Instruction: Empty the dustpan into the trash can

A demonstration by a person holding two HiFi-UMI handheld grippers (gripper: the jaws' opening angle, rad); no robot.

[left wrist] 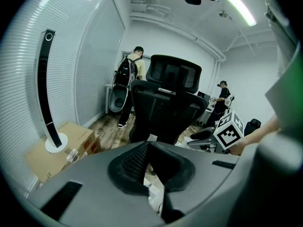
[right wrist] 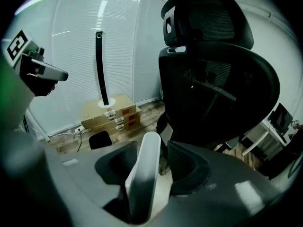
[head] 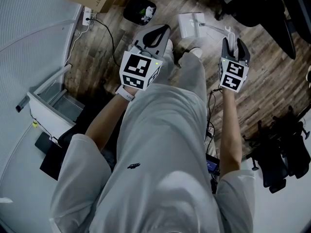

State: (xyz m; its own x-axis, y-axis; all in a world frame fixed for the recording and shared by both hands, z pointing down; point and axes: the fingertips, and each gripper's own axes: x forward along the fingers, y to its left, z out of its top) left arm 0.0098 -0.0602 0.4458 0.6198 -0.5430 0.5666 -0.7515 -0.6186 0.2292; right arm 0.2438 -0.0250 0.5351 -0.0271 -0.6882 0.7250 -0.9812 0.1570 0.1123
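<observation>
The black trash can (head: pixel 139 9) stands on the floor (head: pixel 265 81), with the white dustpan (head: pixel 191 24) resting nearby, apart from it. The right gripper (head: pixel 233 42) has its jaws apart around the pan's handle (right wrist: pixel 142 174), loose since the floor seems to bear it. The left gripper (left wrist: pixel 147 145) is closed, empty and spare.

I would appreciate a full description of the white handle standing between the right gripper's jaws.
The handle is a smooth, white, plastic-looking bar with a rounded top. It stands almost upright between the open jaws of the right gripper, leaning toward the left one and clear of the right. In the head view it leads to a white pan.
</observation>
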